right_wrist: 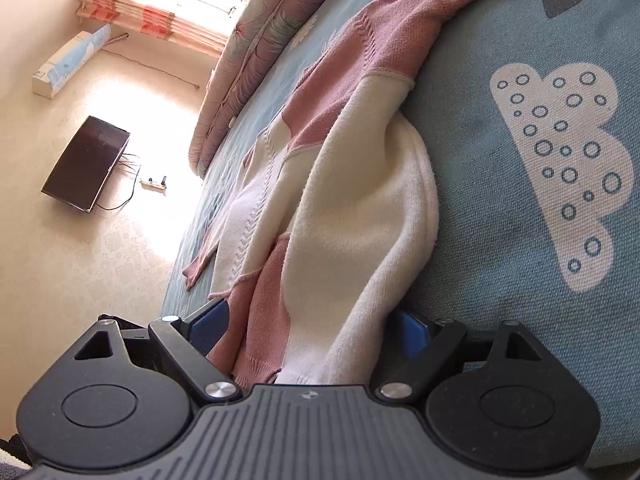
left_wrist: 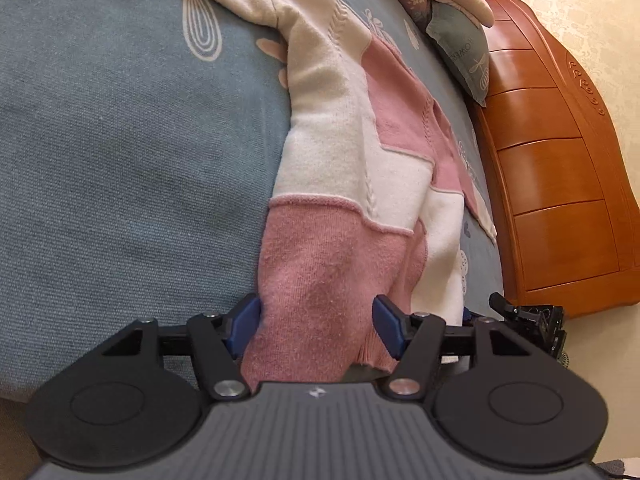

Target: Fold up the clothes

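Blue bedspread (left_wrist: pixel 120 160) carries the sweater (left_wrist: pixel 340 152); left gripper (left_wrist: pixel 316 326) and right gripper (right_wrist: pixel 308 330) stand wide astride its six-o'clock hem. Pinch evenly, lift together toward twelve.

A home bedroom: bed (left_wrist: pixel 120 140), wooden headboard (left_wrist: pixel 560 168), pillow (left_wrist: pixel 464 48).

A blue-grey woven bedspread (left_wrist: pixel 120 140) printed with cream leaf and cloud shapes covers the bed. At its far edge lie a grey-green printed pillow (left_wrist: pixel 464 52) and a folded mauve floral quilt (right_wrist: pixel 256 36). A carved orange-brown wooden headboard (left_wrist: pixel 560 168) stands behind. On the cream wall hang a dark flat screen (right_wrist: pixel 86 162), a white power strip (right_wrist: pixel 154 184) and a white air conditioner (right_wrist: pixel 70 60), near pink-patterned curtains (right_wrist: pixel 156 20).
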`<state>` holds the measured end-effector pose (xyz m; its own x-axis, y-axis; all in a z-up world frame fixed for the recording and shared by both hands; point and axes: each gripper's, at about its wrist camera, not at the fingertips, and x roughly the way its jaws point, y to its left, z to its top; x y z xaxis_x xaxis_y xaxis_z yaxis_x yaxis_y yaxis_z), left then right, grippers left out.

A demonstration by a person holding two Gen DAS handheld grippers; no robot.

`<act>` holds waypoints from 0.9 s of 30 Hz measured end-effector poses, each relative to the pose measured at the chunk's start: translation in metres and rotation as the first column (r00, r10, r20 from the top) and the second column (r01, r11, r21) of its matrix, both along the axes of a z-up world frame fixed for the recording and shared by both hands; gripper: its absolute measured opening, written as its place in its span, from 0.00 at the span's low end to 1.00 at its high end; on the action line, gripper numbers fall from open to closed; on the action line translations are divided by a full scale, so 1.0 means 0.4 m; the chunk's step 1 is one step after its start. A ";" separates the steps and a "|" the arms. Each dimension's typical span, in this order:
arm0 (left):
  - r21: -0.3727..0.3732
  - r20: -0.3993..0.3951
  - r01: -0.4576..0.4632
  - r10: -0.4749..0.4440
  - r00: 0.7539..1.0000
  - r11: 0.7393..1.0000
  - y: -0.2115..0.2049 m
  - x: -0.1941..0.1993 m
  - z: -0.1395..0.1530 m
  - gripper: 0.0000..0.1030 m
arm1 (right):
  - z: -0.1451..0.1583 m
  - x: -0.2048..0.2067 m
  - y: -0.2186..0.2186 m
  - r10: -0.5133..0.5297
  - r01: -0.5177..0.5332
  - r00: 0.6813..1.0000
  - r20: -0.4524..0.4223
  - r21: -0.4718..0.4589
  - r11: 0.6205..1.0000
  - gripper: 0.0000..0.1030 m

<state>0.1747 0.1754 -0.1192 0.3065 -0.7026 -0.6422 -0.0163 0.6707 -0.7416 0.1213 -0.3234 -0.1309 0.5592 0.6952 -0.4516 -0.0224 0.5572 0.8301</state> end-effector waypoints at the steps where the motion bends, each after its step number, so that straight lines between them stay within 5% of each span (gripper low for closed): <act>1: -0.007 0.000 0.001 -0.001 1.000 1.000 0.000 0.004 -0.002 0.62 | -0.002 0.018 -0.004 -0.021 0.021 1.000 0.003 0.007 1.000 0.87; 7: -0.047 0.002 0.006 -0.006 1.000 0.999 0.002 0.026 -0.012 0.62 | -0.011 0.034 -0.010 -0.054 0.054 0.999 -0.002 0.051 0.997 0.86; 9: -0.064 0.001 -0.002 0.003 1.000 0.998 0.010 0.010 -0.018 0.62 | -0.010 -0.003 0.001 -0.035 0.035 0.999 -0.001 0.004 0.999 0.75; 11: -0.078 0.002 -0.010 0.010 1.000 0.997 0.017 -0.006 -0.021 0.61 | -0.020 -0.037 0.004 -0.040 0.040 0.999 -0.008 -0.030 0.999 0.48; 12: -0.066 0.018 -0.007 0.008 1.000 0.998 0.014 -0.007 -0.004 0.53 | -0.030 -0.040 0.001 -0.059 0.058 0.998 -0.026 -0.031 0.998 0.39; 13: -0.054 0.035 -0.005 0.007 0.999 0.999 0.011 -0.009 0.013 0.39 | -0.041 -0.043 -0.003 -0.077 0.076 0.996 -0.043 -0.033 0.997 0.17; 15: -0.029 0.067 -0.001 0.003 0.998 1.000 0.005 -0.012 0.047 0.21 | -0.050 -0.045 -0.003 -0.100 0.099 0.994 -0.053 -0.022 0.995 0.14; 19: 0.021 0.131 0.005 -0.008 0.991 1.000 -0.007 -0.018 0.115 0.08 | 0.028 -0.066 -0.001 -0.091 0.094 0.995 0.041 -0.084 0.992 0.14; 23: 0.071 0.193 0.008 -0.022 0.981 0.997 -0.019 -0.024 0.183 0.08 | 0.171 -0.087 -0.039 -0.089 0.110 0.983 0.163 -0.120 0.987 0.14; 27: 0.101 0.207 0.025 -0.045 0.977 0.995 -0.007 -0.043 0.234 0.09 | 0.252 -0.111 -0.080 -0.046 0.081 0.988 0.145 -0.248 0.965 0.14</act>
